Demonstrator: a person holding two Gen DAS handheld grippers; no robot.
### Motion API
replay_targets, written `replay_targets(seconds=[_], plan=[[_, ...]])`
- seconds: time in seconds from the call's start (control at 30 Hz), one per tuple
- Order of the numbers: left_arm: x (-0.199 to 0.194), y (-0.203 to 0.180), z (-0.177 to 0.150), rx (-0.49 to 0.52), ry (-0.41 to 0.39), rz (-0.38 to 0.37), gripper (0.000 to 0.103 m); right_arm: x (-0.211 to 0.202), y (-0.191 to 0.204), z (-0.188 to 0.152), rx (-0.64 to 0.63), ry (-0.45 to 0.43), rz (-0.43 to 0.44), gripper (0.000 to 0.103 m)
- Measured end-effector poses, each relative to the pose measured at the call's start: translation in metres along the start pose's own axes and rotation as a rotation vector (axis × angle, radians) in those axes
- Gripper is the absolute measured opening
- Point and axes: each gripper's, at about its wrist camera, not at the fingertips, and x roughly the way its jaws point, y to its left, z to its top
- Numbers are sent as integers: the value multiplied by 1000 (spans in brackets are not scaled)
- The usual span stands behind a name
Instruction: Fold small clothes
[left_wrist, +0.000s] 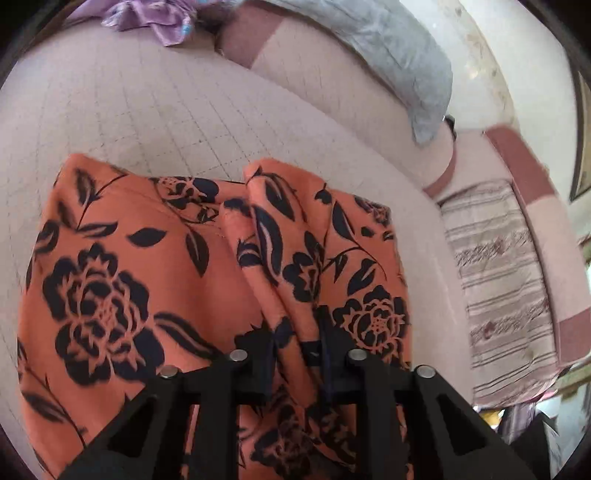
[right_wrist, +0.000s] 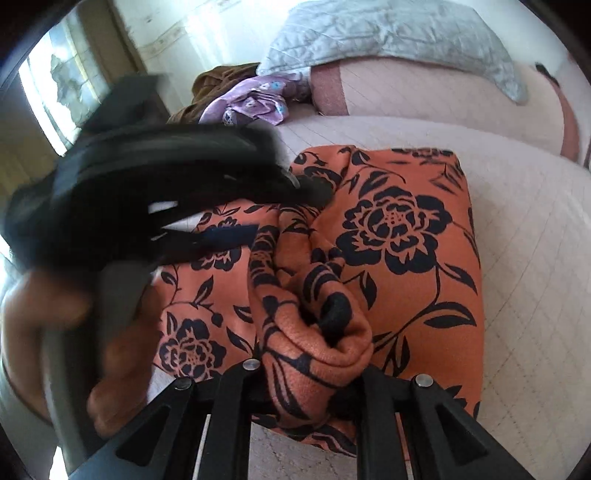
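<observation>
An orange garment with a black flower print (left_wrist: 129, 266) lies on the pink quilted bed (left_wrist: 155, 110). My left gripper (left_wrist: 297, 354) is shut on a raised fold of this garment. In the right wrist view the same garment (right_wrist: 399, 229) spreads over the bed, and my right gripper (right_wrist: 310, 373) is shut on a bunched roll of its cloth. The left gripper (right_wrist: 306, 188) shows blurred at the left of that view, held by a hand (right_wrist: 118, 369), its fingers on the garment's far part.
A purple garment (left_wrist: 147, 18) lies at the bed's far side, also in the right wrist view (right_wrist: 251, 99), beside a brown cloth (right_wrist: 214, 81). A grey quilt (left_wrist: 399, 55) lies over the pink pillows. A striped cloth (left_wrist: 498, 277) lies at the right.
</observation>
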Motion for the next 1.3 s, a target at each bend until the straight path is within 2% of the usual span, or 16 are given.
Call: replay_targets(seconds=[0.17, 0.23, 0.33, 0.4, 0.47, 0.7, 0.73, 0.8, 0.87, 0.93, 1.0, 1.07, 1.13, 1.17, 1.23, 1.3], plan=[[-60, -29, 4, 225, -155, -35, 17, -21, 28, 2, -96, -58, -39, 14], [-74, -17, 7, 251, -181, -11, 17, -35, 47, 9, -118, -94, -18, 17], [-47, 36, 13, 158, -75, 100, 16, -21, 81, 9, -163, -83, 25, 21], [-16, 72, 7, 94, 12, 167, 16, 18, 94, 1, -152, 25, 70, 21], [-23, 75, 4, 86, -18, 120, 16, 53, 97, -11, -111, 133, 97, 22], [-80, 36, 4, 226, -165, 75, 14, 13, 99, -6, -103, 55, 118, 21], [-82, 41, 4, 225, -163, 79, 14, 4, 104, -4, -113, 33, 126, 22], [-60, 68, 3, 171, -81, 144, 14, 1, 111, -4, -124, 29, 147, 29], [-40, 92, 0, 121, -13, 169, 15, 20, 118, -11, -113, 90, 174, 29], [-47, 93, 1, 108, -33, 135, 14, 39, 122, -19, -107, 153, 186, 29], [-61, 80, 2, 157, -69, 123, 14, 36, 131, -23, -133, 128, 171, 29], [-71, 77, 2, 182, -89, 125, 14, 24, 131, -20, -118, 108, 203, 29], [-57, 91, 3, 156, -40, 141, 15, 20, 129, -16, -85, 95, 237, 29], [-46, 107, -2, 135, 4, 148, 16, 18, 124, -18, -73, 95, 241, 33], [-44, 120, 1, 76, 1, 78, 19, 28, 119, -25, -33, 139, 281, 57], [-51, 125, 2, 43, -19, 56, 22, 19, 113, -33, -7, 124, 337, 66]])
